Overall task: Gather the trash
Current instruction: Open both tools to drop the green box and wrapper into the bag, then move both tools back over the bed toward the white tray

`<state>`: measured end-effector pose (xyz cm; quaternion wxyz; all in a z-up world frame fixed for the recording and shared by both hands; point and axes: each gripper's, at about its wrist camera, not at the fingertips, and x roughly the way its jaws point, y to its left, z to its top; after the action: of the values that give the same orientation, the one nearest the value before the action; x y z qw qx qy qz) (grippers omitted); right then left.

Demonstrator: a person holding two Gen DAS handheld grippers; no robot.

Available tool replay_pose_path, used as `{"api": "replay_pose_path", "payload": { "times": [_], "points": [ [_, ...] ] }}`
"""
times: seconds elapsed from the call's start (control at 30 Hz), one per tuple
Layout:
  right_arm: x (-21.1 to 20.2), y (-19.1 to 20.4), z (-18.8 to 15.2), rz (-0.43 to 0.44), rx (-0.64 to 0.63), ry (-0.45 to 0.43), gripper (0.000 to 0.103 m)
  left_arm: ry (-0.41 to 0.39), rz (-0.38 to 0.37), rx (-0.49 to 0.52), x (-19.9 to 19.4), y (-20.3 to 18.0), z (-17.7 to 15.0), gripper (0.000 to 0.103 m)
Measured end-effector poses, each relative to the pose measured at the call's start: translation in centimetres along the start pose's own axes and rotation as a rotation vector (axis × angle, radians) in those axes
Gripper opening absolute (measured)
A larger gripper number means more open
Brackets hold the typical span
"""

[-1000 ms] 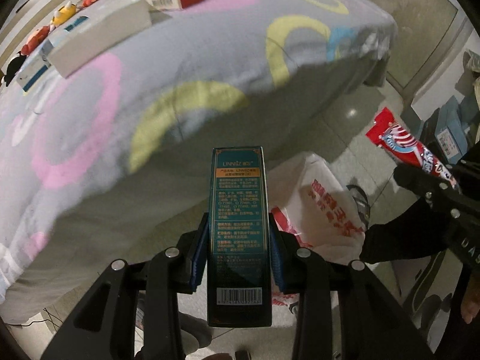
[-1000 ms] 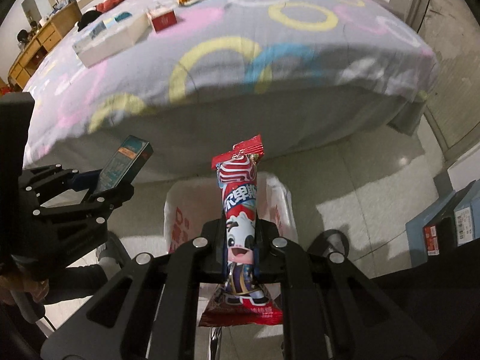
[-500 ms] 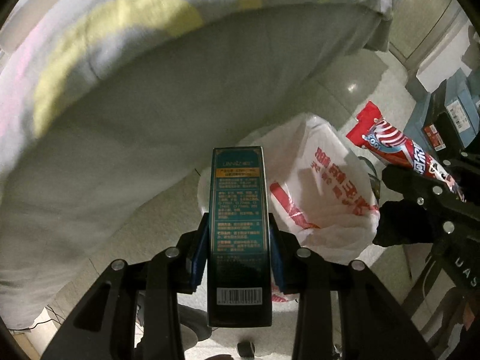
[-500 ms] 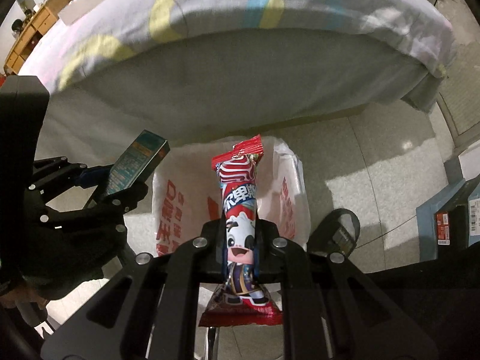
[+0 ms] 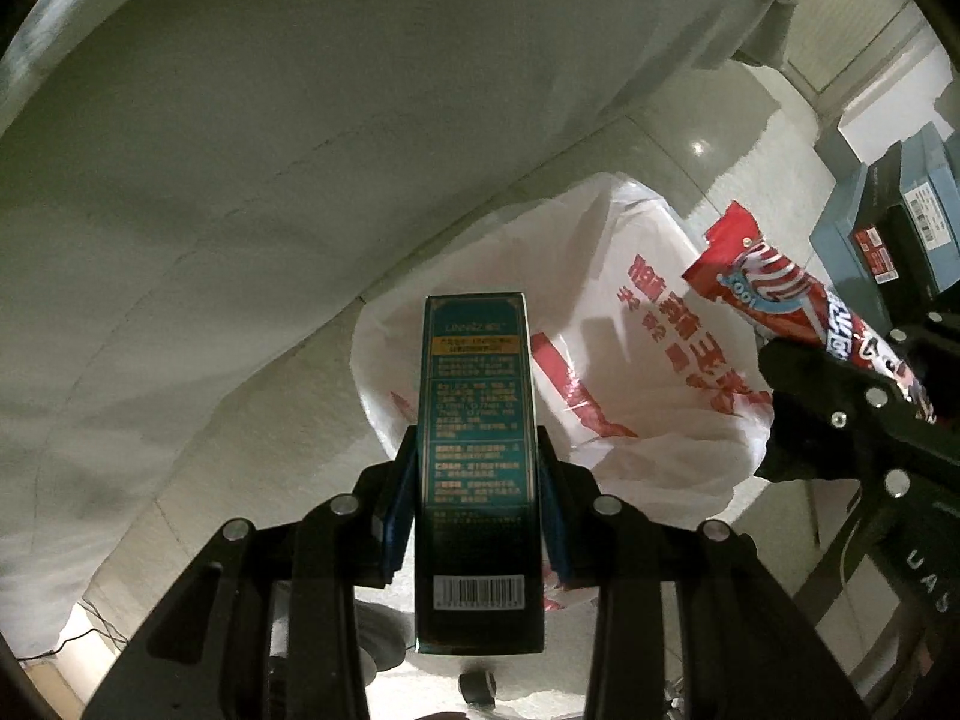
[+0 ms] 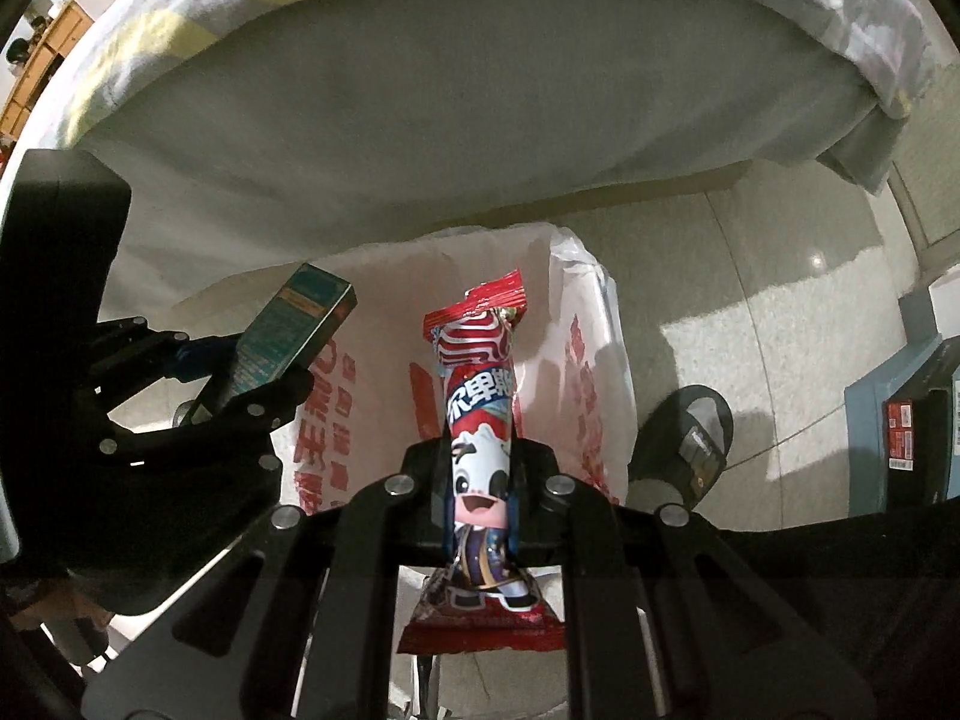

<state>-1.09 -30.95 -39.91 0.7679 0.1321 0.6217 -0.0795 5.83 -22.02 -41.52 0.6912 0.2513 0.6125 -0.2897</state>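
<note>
The left gripper (image 5: 477, 468) is clamped on a dark teal carton (image 5: 477, 420), its blue pads (image 5: 399, 504) pressing the carton's two long sides; the carton stands lengthwise between them, barcode end nearest the camera, orange label band at the far end. The right gripper (image 6: 480, 480) is clamped on a red snack wrapper (image 6: 480, 414) printed with a cartoon cow, held at mid-length so that the crimped top projects forward and the lower end hangs behind the jaws. Both grippers point downward over a white plastic bag (image 5: 648, 360) with red printed characters, which stands open on the floor. In the right wrist view the wrapper lies over the bag's mouth (image 6: 384, 276), and the carton (image 6: 288, 336) in the left gripper (image 6: 240, 378) sits over the bag's left rim. In the left wrist view the wrapper (image 5: 792, 294) in the right gripper (image 5: 840, 372) appears at right, over the bag's far side. Neither item touches the bag. Behind the bag hangs the pale side of a bed (image 6: 480, 120) under a sheet patterned with coloured rings (image 6: 168, 18). The floor is light tile (image 6: 750, 300). A dark slipper (image 6: 690, 444) lies just right of the bag, and blue-grey boxes (image 6: 900, 420) with labels stand farther right.
</note>
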Motion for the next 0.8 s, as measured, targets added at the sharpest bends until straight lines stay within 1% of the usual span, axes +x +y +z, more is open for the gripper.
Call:
{"api": "replay_pose_path", "payload": {
  "times": [0.17,0.23,0.3,0.33,0.37,0.4,0.43,0.47,0.5,0.6,0.67,0.8],
  "points": [
    [0.6,-0.4,0.0,-0.001,0.014,0.018,0.011,0.017,-0.016,0.018,0.5,-0.4,0.0,0.036],
    [0.6,-0.2,0.0,0.005,0.019,0.028,0.012,0.018,-0.019,0.026,0.6,-0.6,0.0,0.039],
    [0.9,-0.4,0.1,0.004,0.024,0.037,0.014,0.024,-0.016,0.046,0.7,-0.9,-0.1,0.054],
    [1.0,-0.4,0.1,0.010,0.034,0.046,0.017,0.023,-0.012,0.049,0.8,-1.0,-0.2,0.057],
    [1.3,-0.6,0.2,0.015,0.043,0.056,0.031,0.022,-0.010,0.051,0.8,-1.0,-0.2,0.058],
    [1.4,-0.7,0.2,0.022,0.052,0.062,0.053,0.026,-0.009,0.055,0.9,-1.1,-0.2,0.064],
    [1.4,-0.9,0.2,0.024,0.061,0.056,0.063,0.032,-0.003,0.060,1.0,-1.1,-0.3,0.068],
    [1.3,-1.0,0.2,0.024,0.067,0.051,0.072,0.031,0.004,0.059,1.0,-1.0,-0.3,0.074],
    [1.2,-1.1,0.3,0.030,0.070,0.045,0.073,0.029,0.006,0.054,0.9,-0.8,-0.4,0.076],
    [0.9,-1.4,0.1,0.024,0.082,0.041,0.078,0.030,-0.007,0.038,0.7,-0.1,-0.3,0.080],
    [0.9,-1.6,-0.1,0.022,0.101,0.046,0.078,0.023,-0.004,0.033,0.6,0.1,-0.4,0.081],
    [0.2,-2.4,-0.1,0.025,0.141,0.040,0.078,0.011,-0.006,0.028,0.1,0.4,-0.4,0.082]
  ]
}}
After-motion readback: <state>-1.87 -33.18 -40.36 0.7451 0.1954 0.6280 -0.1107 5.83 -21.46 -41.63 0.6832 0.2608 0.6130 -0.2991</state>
